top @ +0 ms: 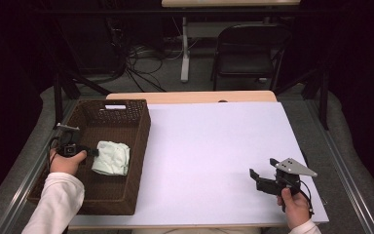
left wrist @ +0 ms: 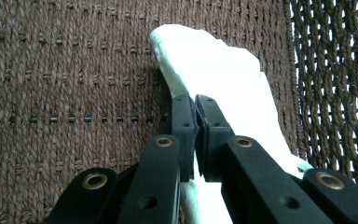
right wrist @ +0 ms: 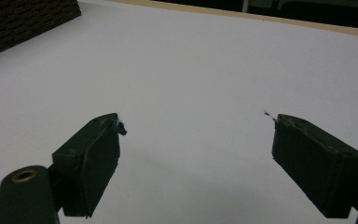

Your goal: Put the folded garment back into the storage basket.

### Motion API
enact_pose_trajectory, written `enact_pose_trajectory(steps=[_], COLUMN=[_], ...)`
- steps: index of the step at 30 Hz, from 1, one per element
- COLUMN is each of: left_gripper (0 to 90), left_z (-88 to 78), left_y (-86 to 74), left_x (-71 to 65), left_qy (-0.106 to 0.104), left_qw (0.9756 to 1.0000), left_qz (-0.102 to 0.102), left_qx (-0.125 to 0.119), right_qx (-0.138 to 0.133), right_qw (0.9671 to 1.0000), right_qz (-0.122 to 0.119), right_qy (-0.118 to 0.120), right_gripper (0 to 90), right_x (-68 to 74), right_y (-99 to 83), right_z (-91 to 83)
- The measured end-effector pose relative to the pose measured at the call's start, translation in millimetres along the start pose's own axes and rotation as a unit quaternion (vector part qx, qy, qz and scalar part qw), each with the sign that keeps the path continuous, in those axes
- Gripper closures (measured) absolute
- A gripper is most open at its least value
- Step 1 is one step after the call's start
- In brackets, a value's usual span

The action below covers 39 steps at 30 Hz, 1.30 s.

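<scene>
Your left gripper (top: 93,152) sits at the near left, fingers (left wrist: 182,126) pressed almost together, white-sleeved forearm angling in from below. Your right gripper (top: 263,171) hovers at the near right, fingers (right wrist: 93,161) spread wide, hand gripping its handle.

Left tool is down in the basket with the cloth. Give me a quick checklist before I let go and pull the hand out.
1. Cloth inside the woven basket, not over the rim: ok.
2. Cloth resting on the basket floor rather than hanging from the left tool: looks settled in the high view, ok.
3. Left tool's jaws: nearly closed with cloth pinched between them, so not released yet: not ok.
4. Cloth free of snags on the pads: cannot tell.
5. Right tool open, holding nothing, out over the white table away from the basket: ok.
</scene>
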<state>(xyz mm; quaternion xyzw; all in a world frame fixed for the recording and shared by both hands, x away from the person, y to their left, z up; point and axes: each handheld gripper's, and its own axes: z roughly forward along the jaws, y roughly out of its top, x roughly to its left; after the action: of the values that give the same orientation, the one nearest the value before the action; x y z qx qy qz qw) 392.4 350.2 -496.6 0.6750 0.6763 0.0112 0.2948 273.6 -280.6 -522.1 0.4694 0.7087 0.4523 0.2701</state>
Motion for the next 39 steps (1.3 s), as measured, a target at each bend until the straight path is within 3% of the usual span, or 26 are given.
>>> enact_pose_trajectory(steps=[9,22,31,39], left_gripper=[77.1,59.4,42.6,30.7], left_z=[-1.6,-3.9,-4.1,-7.8], left_y=[-1.0,-2.4,-2.1,-0.8], left_x=[2.4,1.9,0.5,-1.8], left_qy=[-0.001,0.022,0.042,0.064], left_qw=[0.9999,0.999,0.9972,0.9935], left_qz=[-0.01,-0.017,-0.002,0.014], left_qx=[-0.007,-0.035,-0.061,-0.092], right_qx=[0.0,0.0,0.0,0.0], right_qw=[1.0,1.0,1.0,1.0], right_qz=[0.0,-0.004,-0.004,-0.003], right_qy=[0.0,0.0,0.0,0.0], right_gripper=[14.6,14.6,14.6,14.6], right_x=[-0.2,-0.6,-0.5,-0.4], right_y=[0.0,0.0,0.1,0.1], right_z=[0.0,0.1,0.0,0.1])
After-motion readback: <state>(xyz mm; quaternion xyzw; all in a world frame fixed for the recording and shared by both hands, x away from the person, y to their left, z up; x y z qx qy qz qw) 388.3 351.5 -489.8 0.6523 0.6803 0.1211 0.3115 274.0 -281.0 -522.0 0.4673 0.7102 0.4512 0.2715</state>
